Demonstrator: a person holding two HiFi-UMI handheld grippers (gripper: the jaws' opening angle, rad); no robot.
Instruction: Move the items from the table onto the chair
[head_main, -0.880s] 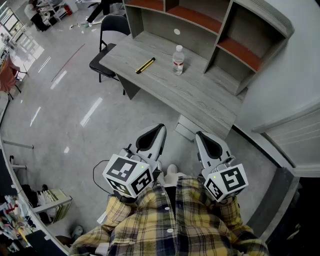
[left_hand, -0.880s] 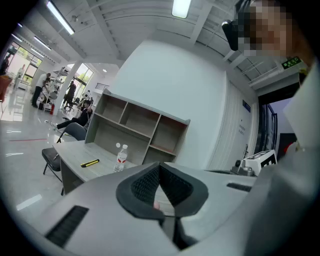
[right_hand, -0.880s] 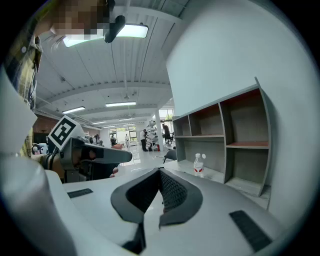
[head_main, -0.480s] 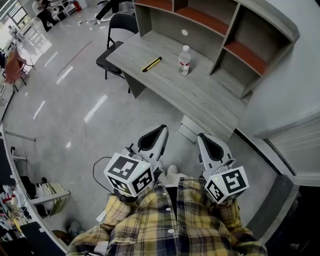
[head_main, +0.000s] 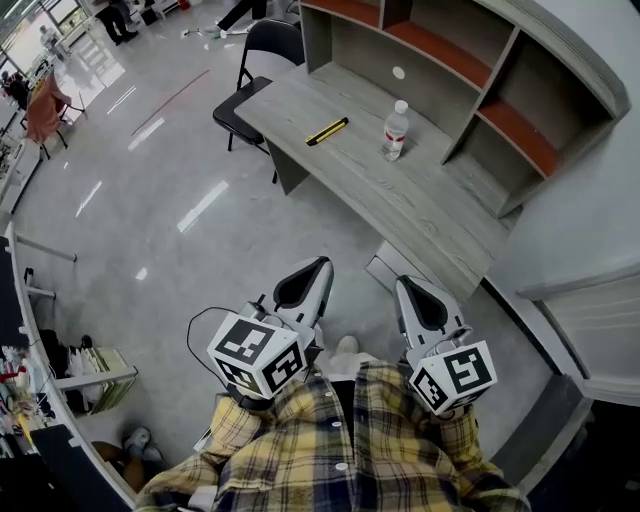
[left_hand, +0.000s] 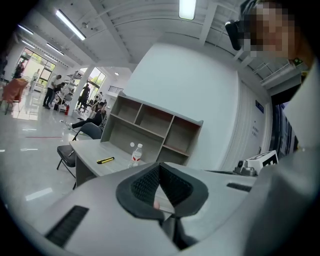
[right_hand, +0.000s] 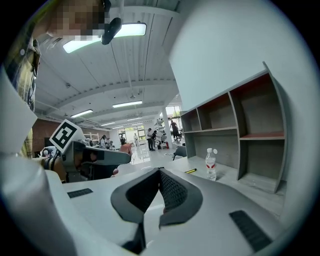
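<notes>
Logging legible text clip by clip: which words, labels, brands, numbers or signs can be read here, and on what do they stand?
No text is legible.
Red and white label on the bottle: too small to read.
marker cubes: black-and-white square patterns only, no words or numbers.
Blue wall sign: blurred, unreadable.
yellow tool: no print can be made out.

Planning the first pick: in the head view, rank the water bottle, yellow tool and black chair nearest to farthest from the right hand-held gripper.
1. Water bottle, standing on the table, right side.
2. Yellow tool, lying left of the bottle.
3. Black chair, past the table's far left end.
</notes>
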